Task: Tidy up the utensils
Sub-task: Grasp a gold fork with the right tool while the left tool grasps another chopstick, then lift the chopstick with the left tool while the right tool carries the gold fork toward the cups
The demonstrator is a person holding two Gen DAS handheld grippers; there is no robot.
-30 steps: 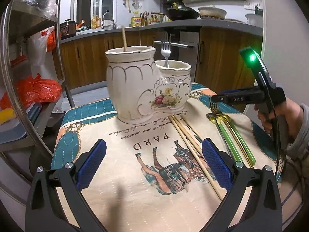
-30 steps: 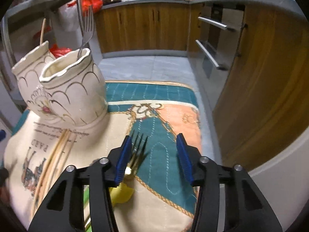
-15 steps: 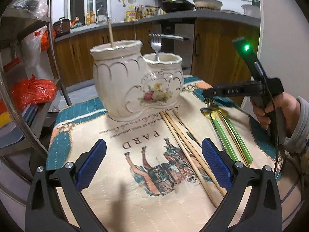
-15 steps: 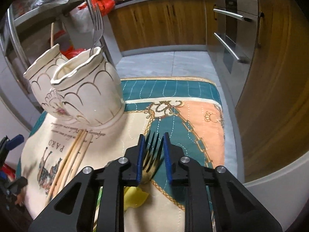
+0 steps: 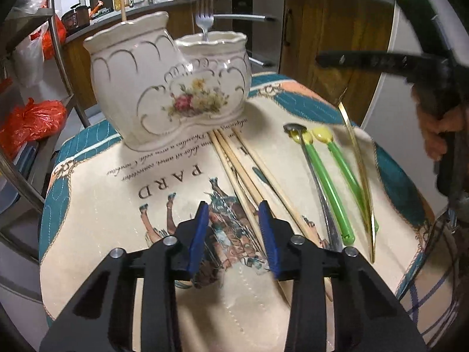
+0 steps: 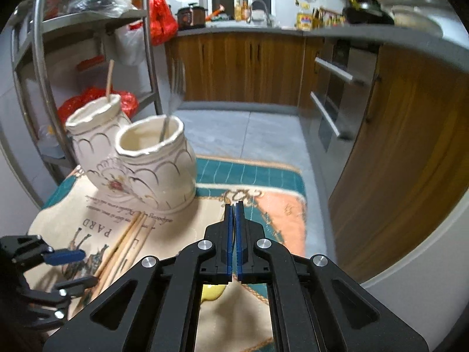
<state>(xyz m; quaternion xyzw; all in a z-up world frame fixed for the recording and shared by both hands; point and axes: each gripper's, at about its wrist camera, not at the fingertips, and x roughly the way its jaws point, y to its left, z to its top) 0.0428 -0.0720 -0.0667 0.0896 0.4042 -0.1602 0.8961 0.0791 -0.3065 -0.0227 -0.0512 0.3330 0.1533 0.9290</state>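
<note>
A cream double-pot holder [image 5: 170, 88] stands at the back of the mat, with a fork [image 5: 204, 19] in its right pot and a chopstick [image 5: 123, 7] in its left; it also shows in the right wrist view [image 6: 146, 164]. Wooden chopsticks [image 5: 249, 176], two green-handled spoons [image 5: 328, 182] and a metal spoon [image 5: 316, 176] lie on the mat. My left gripper [image 5: 234, 234] is part open, low over the chopsticks. My right gripper [image 6: 233, 234] is shut on a gold fork [image 5: 356, 158], lifting its head end; the handle tip rests on the mat.
The printed mat [image 5: 117, 205] covers a small table. A metal shelf rack [image 6: 38, 58] with red bags stands left. Wooden kitchen cabinets [image 6: 249, 67] and an oven [image 6: 337, 94] lie beyond the table's far and right edges.
My right gripper closed on the gold fork and raised its head off the mat. My left gripper narrowed from wide open and moved down over the chopsticks.
</note>
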